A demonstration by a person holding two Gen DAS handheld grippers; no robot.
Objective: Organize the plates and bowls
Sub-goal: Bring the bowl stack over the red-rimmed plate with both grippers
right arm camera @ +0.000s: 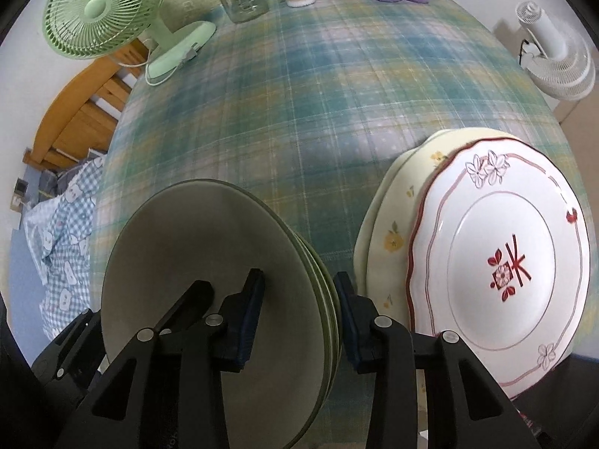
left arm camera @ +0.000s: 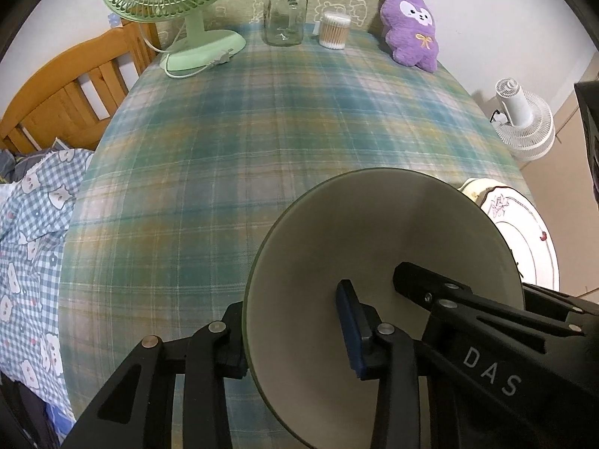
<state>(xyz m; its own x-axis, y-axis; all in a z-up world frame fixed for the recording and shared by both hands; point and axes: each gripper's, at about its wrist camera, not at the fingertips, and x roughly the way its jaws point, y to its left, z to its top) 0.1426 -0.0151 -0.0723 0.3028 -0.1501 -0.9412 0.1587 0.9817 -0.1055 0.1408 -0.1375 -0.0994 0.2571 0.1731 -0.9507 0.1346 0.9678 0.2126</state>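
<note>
Grippers both astride bowl stack [right arm camera: 209, 284] rim on plaid tabletop [left arm camera: 262, 142], left gripper [left arm camera: 295, 340] and right gripper [right arm camera: 299, 321] half-narrowed, contact unclear; stacked plates [right arm camera: 498, 269] just beside, fan [left arm camera: 168, 3], jar [left arm camera: 285, 13], plush [left arm camera: 410, 26] well beyond.

Plaid-clothed table [left arm camera: 262, 142], green fan [left arm camera: 176, 3], glass jar [left arm camera: 285, 15], cotton-swab tub [left arm camera: 334, 31], purple plush [left arm camera: 410, 30], stacked plates [right arm camera: 498, 273]

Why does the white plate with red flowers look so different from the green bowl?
The white plate is flat and painted with red lines and flowers; the green bowl is deep and plain. The plate lies on a yellowish flowered plate, with no gripper touching it; the bowl has both grippers straddling its rim. Both are round.
</note>
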